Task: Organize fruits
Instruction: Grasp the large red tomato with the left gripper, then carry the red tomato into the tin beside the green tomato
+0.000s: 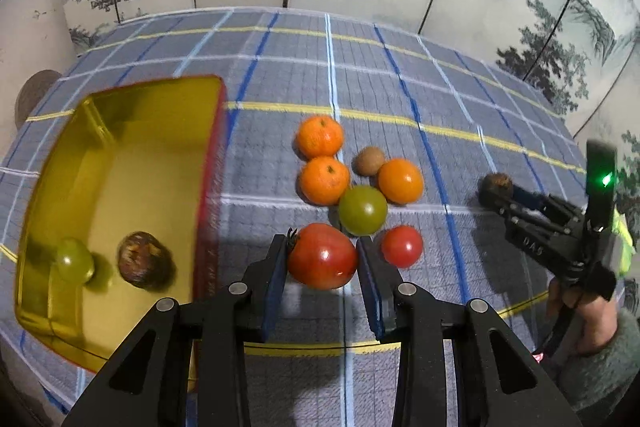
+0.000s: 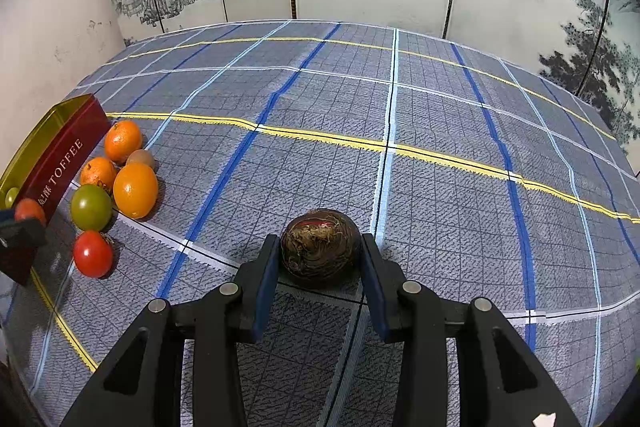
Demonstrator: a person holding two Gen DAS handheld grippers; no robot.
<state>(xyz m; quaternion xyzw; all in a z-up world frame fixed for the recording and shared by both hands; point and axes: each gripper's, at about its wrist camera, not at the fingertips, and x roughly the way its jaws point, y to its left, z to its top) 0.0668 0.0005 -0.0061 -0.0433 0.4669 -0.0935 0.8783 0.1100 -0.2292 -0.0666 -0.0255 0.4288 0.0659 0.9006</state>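
The counter [image 1: 400,75] has a blue checked cloth on it. On its left side sits the gold tin [image 1: 120,163], with a green grape [image 1: 74,265] and a brown ball-shaped fruit [image 1: 144,259] already inside. Just beside the tin is a bunch of fruit: 3 oranges, with the nearest one [image 1: 325,180] touching a green tomato [image 1: 362,210], a small red tomato [image 1: 401,245] and a little brown kiwi [image 1: 369,160].

The left gripper [image 1: 322,259] has its fingers shut tight on the big red tomato [image 1: 322,255]. The right gripper [image 2: 320,251] holds a dark hairy ball [image 2: 320,246] between its fingers, well apart from the bunch.

The big red tomato looks soft and smooth. It could slip out and roll, or get squashed if the fingers press too hard. It could also bump the tin's wall on the way in.

Only the left view shows what is inside the tin, and a hand [image 1: 576,311] holding the right gripper. Only the right view shows the word TOFFEE on the tin's red side [image 2: 60,163].
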